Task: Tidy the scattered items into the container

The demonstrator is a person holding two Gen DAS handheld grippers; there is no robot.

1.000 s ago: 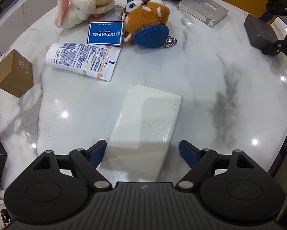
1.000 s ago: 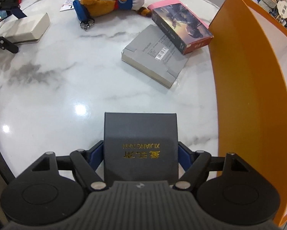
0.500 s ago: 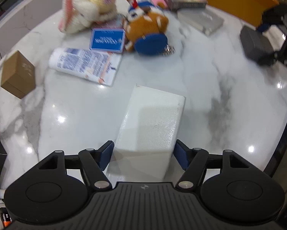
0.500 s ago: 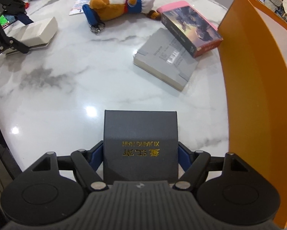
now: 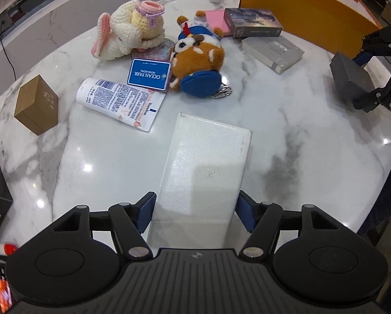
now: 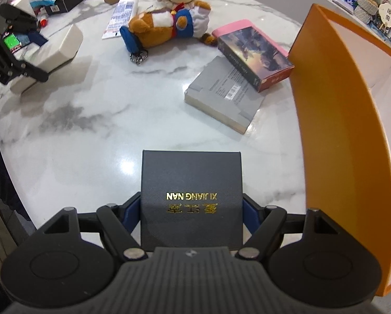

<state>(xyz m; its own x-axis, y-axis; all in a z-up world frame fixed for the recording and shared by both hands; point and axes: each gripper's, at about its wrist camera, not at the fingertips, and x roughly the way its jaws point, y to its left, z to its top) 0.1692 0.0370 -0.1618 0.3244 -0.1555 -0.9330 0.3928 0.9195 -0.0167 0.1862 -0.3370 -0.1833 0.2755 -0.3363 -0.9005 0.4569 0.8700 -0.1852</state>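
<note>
Holding a box in each hand, I have both pairs of tongs loaded above the marble worktop [image 5: 313, 130]: the left tongs [image 5: 195, 210] clamp a white box [image 5: 206, 162], the right tongs [image 6: 190, 216] grip a dark box lettered XI JIANG NAN [image 6: 190, 191]. I judge this the carry step; next, each box must clear the wall of the orange container [image 6: 334, 120] at the worktop's right edge and be lowered inside. The left view alone shows the crocheted rabbit [image 5: 128, 35], the blue OCEAN PARK card [image 5: 149, 74], the lotion tube [image 5: 121, 102] and the brown box [image 5: 36, 104] near the left edge. Only the right view shows the container's pale interior, with something white already lying in it.
</note>
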